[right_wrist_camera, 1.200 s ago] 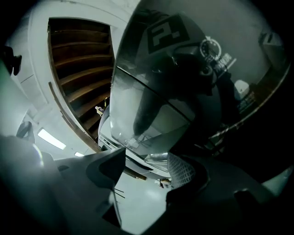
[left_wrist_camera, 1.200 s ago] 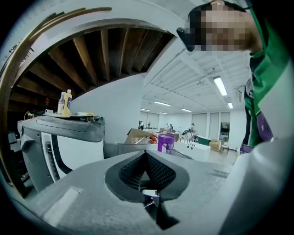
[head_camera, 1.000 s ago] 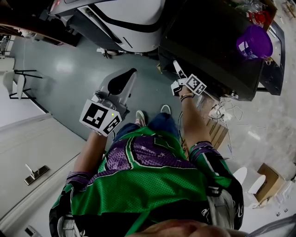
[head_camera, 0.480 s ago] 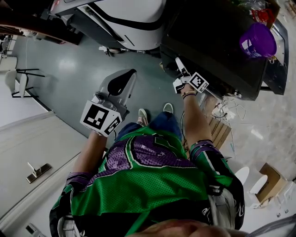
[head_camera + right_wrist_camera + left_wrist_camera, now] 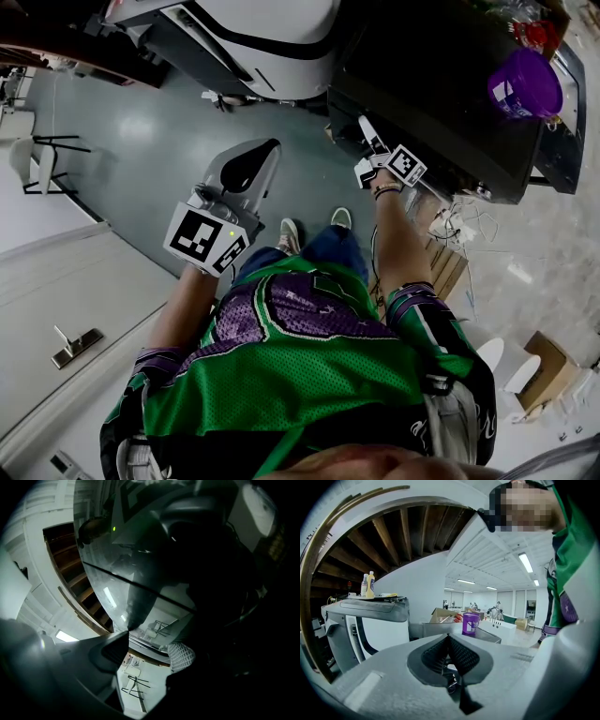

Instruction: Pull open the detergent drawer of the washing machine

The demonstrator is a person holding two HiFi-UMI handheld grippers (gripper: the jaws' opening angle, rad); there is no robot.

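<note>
The right gripper (image 5: 366, 131) is spread and empty against the glossy front of the dark washing machine (image 5: 422, 75), where I can't pick out the detergent drawer's edge, so it could pinch bare front and slip off; the left gripper (image 5: 265, 150) hangs pressed shut, holding nothing.

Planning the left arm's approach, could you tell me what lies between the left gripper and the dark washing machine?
Only bare grey floor separates the left gripper from the washing machine; the head view shows it.
</note>
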